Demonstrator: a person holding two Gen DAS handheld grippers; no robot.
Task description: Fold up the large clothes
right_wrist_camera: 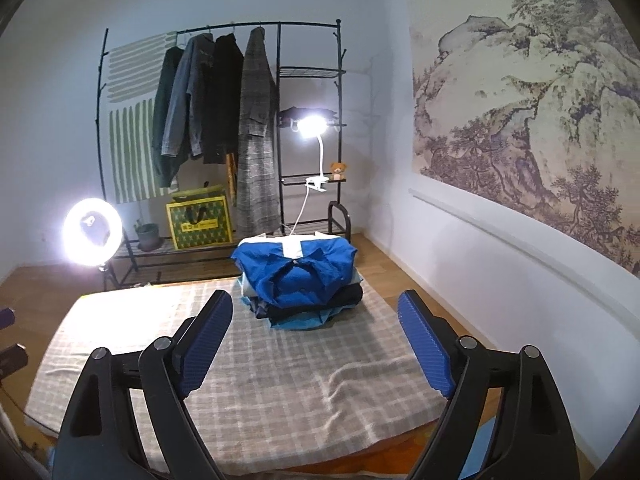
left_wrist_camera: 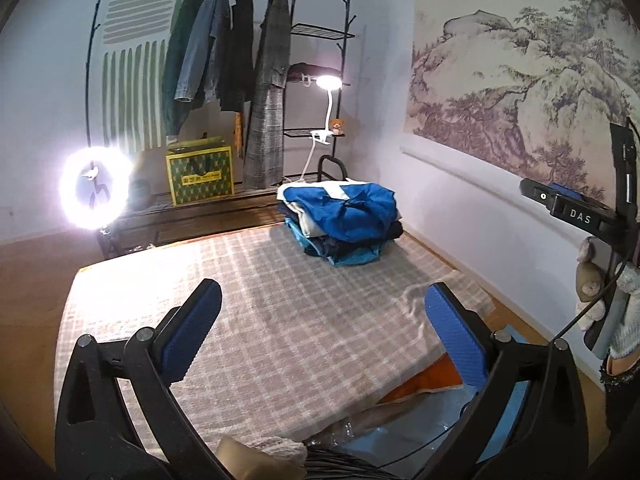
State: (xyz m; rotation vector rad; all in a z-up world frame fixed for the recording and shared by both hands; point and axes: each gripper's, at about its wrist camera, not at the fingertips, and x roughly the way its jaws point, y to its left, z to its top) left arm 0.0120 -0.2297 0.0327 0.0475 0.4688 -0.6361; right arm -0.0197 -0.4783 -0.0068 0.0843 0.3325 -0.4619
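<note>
A stack of folded clothes [left_wrist_camera: 344,216] with a blue shirt on top sits at the far end of a checked beige blanket [left_wrist_camera: 248,312]. The stack also shows in the right wrist view [right_wrist_camera: 298,276] on the blanket [right_wrist_camera: 260,384]. My left gripper [left_wrist_camera: 320,332] is open and empty, held above the near part of the blanket. My right gripper [right_wrist_camera: 316,340] is open and empty, also above the blanket, short of the stack. Orange and blue items [left_wrist_camera: 436,380] lie at the blanket's near right corner.
A black clothes rack [right_wrist_camera: 224,120] with hanging coats stands at the back, with a yellow-green bag [right_wrist_camera: 200,220] under it. A ring light [right_wrist_camera: 93,232] glows at the left, a clip lamp [right_wrist_camera: 314,128] on the rack. The mural wall [right_wrist_camera: 520,120] runs along the right.
</note>
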